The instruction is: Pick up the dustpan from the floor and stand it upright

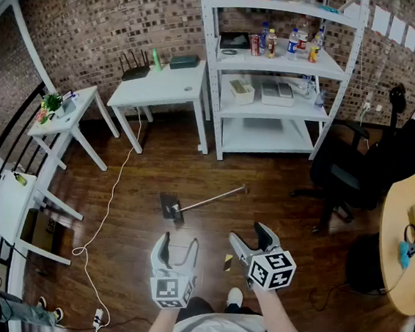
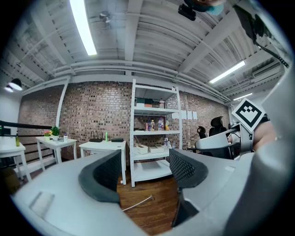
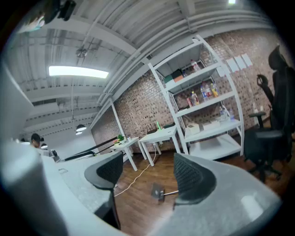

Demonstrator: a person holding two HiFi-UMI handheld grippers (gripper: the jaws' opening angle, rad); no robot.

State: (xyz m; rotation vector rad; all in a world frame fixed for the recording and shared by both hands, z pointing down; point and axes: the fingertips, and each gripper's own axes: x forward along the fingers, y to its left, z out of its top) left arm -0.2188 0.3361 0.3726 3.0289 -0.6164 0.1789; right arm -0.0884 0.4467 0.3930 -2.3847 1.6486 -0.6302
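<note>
Well, my left gripper (image 1: 177, 245) and right gripper (image 1: 250, 237) are open, empty. The dustpan (image 1: 172, 206) lies mid-frame on the floor (image 1: 138, 265). It looks light and stiff; I would grab its thin handle (image 1: 215, 197)

You are working over a dark wooden plank floor (image 1: 193, 160). The dustpan (image 1: 170, 205) lies flat on it at centre, its long handle pointing far right. A white cable (image 1: 124, 162) trails down the left side. A white shelving unit (image 1: 265, 109) stands at the far side, with a black office chair (image 1: 354, 177) on the right.

Grey dustpan (image 1: 170, 205), brown floor (image 1: 265, 176).
</note>
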